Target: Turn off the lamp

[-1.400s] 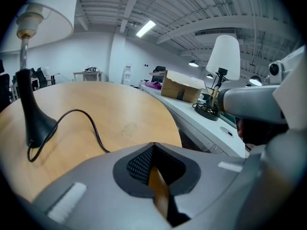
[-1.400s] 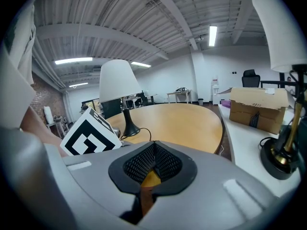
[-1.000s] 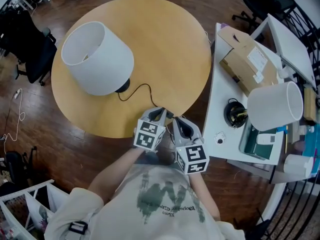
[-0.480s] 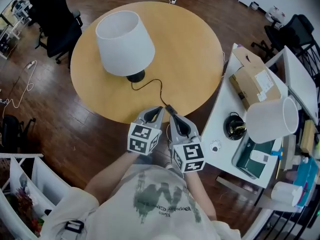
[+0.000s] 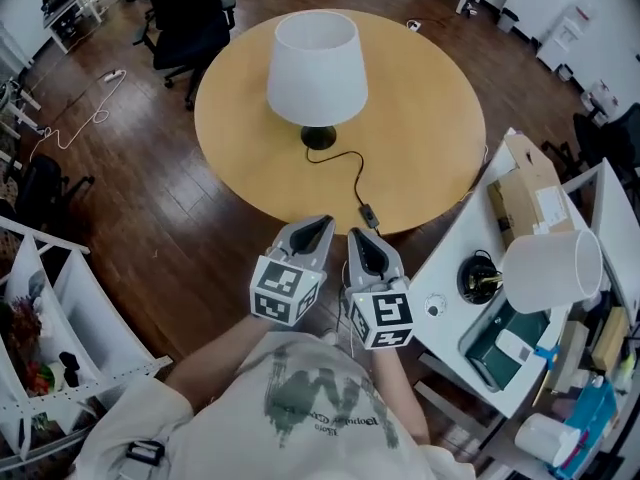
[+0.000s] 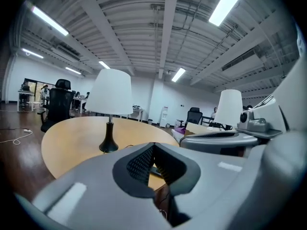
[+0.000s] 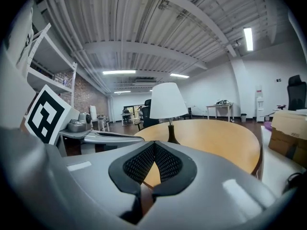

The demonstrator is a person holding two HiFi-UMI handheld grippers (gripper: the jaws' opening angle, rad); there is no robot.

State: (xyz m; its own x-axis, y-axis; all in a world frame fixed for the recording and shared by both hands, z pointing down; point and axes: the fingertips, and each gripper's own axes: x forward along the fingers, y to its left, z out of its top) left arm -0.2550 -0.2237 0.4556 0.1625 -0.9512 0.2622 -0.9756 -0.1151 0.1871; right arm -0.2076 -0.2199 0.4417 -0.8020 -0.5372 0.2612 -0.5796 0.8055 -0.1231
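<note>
The lamp [image 5: 317,66] has a white shade and a black base [image 5: 319,138] and stands on the round wooden table [image 5: 430,118]. Its black cord [image 5: 350,163] runs toward me to an inline switch [image 5: 369,214] near the table's front edge. My left gripper [image 5: 318,230] and right gripper [image 5: 360,240] are side by side just short of that edge, both shut on nothing. The switch lies just beyond the right gripper's tip. The lamp [image 6: 110,92] stands ahead in the left gripper view past the left gripper [image 6: 152,145]. In the right gripper view the lamp [image 7: 168,101] rises beyond the right gripper [image 7: 154,145].
A white desk [image 5: 450,268] at the right carries a second white lamp shade [image 5: 551,260] and a cardboard box [image 5: 535,193]. A black office chair [image 5: 190,18] stands behind the table at the left. White shelving [image 5: 60,308] is at the near left.
The view has swung round the table, so the lamp now stands straight ahead instead of to the left. Both grippers stay side by side and shut, now a little back from the table edge.
</note>
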